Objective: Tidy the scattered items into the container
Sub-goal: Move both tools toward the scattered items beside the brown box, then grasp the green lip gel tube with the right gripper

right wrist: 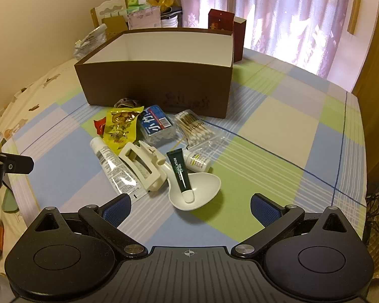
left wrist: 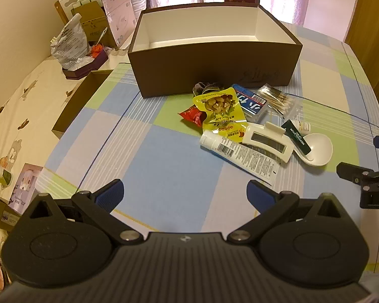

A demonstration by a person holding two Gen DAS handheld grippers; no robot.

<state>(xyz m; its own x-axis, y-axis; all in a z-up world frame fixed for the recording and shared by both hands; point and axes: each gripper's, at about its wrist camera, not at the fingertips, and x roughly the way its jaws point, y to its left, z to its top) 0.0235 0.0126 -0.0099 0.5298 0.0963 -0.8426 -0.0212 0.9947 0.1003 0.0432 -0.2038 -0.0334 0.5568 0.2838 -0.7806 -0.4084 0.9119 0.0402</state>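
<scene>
Below the brown box [right wrist: 159, 85] at frame centre, the scattered items [right wrist: 151, 149] lie heaped on the checked cloth [right wrist: 278, 136], none boxed yet, while left gripper [left wrist: 185, 194] and right gripper [right wrist: 189, 207] hover short of them, jaws spread wide, seemingly ready to pick.

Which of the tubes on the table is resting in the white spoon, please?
The small dark green tube: its cap end lies in the spoon. The larger white tube lies flat on the tablecloth, beside the hair clip.
</scene>
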